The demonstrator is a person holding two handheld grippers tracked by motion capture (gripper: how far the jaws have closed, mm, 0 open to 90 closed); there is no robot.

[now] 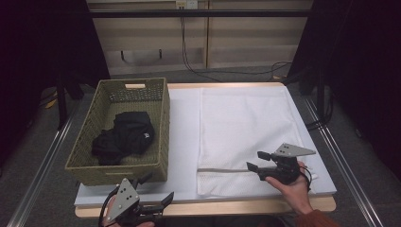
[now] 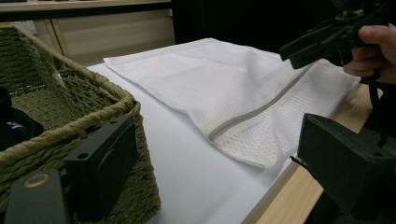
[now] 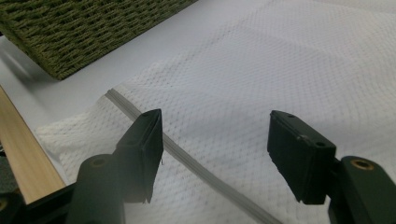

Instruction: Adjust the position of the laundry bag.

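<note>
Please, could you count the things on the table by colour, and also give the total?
White: 1, the mesh laundry bag
Green: 1, the woven basket
Black: 1, the bundle of clothing inside the basket
Total: 3

No legible text — small white mark on black garment (image 1: 124, 137) unreadable

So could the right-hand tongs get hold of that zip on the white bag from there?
Probably yes: the right tongs hang open above the grey zip of the white mesh laundry bag, with nothing lying between them.
</note>
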